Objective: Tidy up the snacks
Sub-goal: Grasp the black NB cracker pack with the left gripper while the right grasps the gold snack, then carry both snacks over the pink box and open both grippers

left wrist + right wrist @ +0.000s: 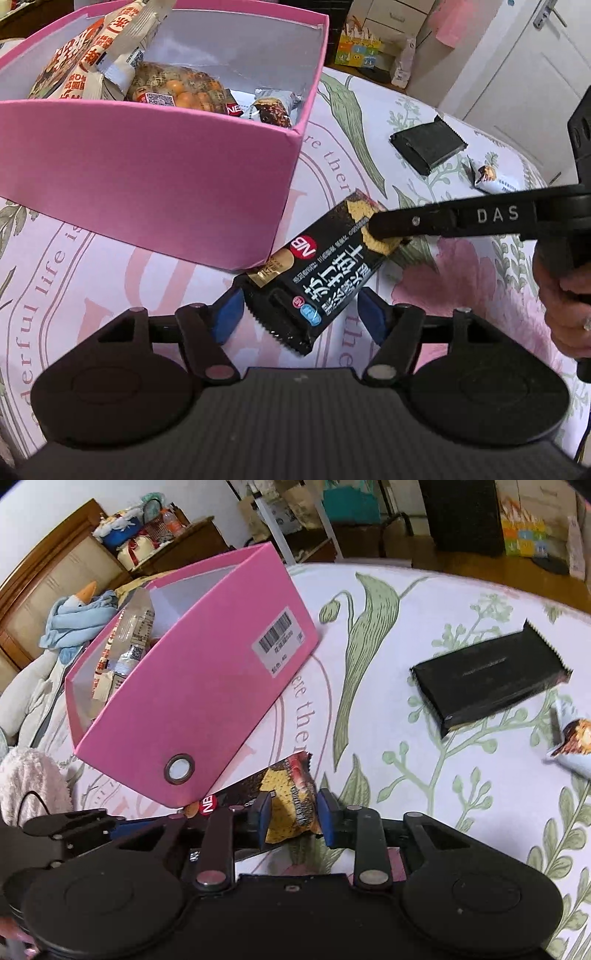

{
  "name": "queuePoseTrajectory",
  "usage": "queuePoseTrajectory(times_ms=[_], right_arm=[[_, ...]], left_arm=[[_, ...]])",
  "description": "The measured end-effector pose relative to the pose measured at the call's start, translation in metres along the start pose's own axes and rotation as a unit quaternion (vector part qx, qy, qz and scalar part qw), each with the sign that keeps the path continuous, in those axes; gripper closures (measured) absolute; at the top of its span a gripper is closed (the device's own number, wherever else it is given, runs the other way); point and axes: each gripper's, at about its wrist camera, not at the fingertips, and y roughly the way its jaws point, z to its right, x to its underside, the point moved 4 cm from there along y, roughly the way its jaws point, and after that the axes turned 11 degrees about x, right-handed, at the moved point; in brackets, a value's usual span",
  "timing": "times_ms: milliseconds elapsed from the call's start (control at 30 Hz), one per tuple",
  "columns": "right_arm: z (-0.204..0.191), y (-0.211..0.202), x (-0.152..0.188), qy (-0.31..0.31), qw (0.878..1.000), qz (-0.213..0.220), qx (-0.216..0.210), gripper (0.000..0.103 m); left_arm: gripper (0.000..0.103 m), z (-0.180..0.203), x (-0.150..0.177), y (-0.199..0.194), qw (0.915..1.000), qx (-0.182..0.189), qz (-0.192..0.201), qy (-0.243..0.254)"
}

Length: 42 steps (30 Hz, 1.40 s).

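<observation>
The black cracker packet with white lettering (325, 273) lay on the floral bedspread (461, 266) just beside the pink cardboard box (155, 177). The right gripper (291, 819) had its jaws closed on the packet's far end; the left gripper (299, 314) stood wide open around its near end.

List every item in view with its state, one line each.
pink box: open, holding snacks.
black cracker packet: sealed, between both grippers, beside the box.
left gripper: open around the packet's near end.
right gripper: at the packet's far end; grip unclear.
plain black packet: flat on the cloth.
white snack: on the cloth.
</observation>
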Motion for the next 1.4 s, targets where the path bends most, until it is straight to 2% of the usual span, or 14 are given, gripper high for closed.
queuePoseTrajectory(times_ms=[33, 100, 167, 200, 333, 500, 533, 633, 733, 867, 1000, 1200, 1400], right_arm=[[-0.002, 0.0, 0.0, -0.001, 1.0, -0.005, 0.002, 0.066], [-0.006, -0.001, 0.001, 0.002, 1.0, -0.018, 0.004, 0.066], [-0.009, -0.003, 0.004, 0.011, 0.999, -0.034, 0.009, 0.066], [-0.011, -0.005, 0.007, 0.014, 0.999, -0.039, 0.013, 0.064], [-0.021, -0.014, 0.019, 0.025, 0.998, -0.058, 0.02, 0.042], [-0.028, -0.022, 0.028, 0.039, 0.997, -0.062, 0.038, 0.041], [-0.029, -0.025, 0.03, 0.044, 0.996, -0.063, 0.037, 0.038], [-0.031, -0.038, 0.034, 0.069, 0.996, -0.062, 0.009, 0.036], [-0.038, -0.056, 0.039, 0.078, 0.996, -0.044, 0.015, 0.036], [-0.046, -0.074, 0.049, 0.092, 0.995, -0.037, 0.026, 0.037], [-0.056, -0.102, 0.051, 0.106, 0.994, -0.016, 0.033, 0.037], [-0.082, -0.145, 0.038, 0.11, 0.994, 0.018, -0.006, 0.04], [-0.11, -0.152, 0.008, 0.071, 0.997, 0.043, -0.002, 0.052]], left_arm=[[0.043, -0.003, -0.001, -0.004, 0.9999, 0.002, 0.002, -0.017], [0.043, -0.01, -0.004, -0.008, 0.9977, 0.03, -0.002, -0.06], [0.043, -0.012, -0.006, -0.01, 0.9968, 0.037, -0.012, -0.069], [0.043, -0.012, -0.006, -0.011, 0.9968, 0.039, -0.014, -0.068], [0.044, -0.008, -0.001, -0.013, 0.9966, 0.049, -0.028, -0.059], [0.045, 0.0, 0.006, -0.017, 0.9967, 0.05, -0.045, -0.045], [0.044, 0.003, 0.007, -0.02, 0.9969, 0.047, -0.053, -0.035], [0.044, 0.013, 0.009, -0.03, 0.9959, 0.029, -0.085, -0.006], [0.044, 0.02, 0.007, -0.045, 0.9947, 0.039, -0.095, 0.0], [0.044, 0.034, -0.001, -0.068, 0.9947, 0.032, -0.087, 0.045], [0.044, 0.04, -0.012, -0.093, 0.9914, 0.056, -0.093, 0.072], [0.044, 0.036, -0.042, -0.137, 0.9895, 0.059, -0.051, 0.121], [0.044, 0.021, -0.07, -0.163, 0.99, 0.043, -0.01, 0.134]])
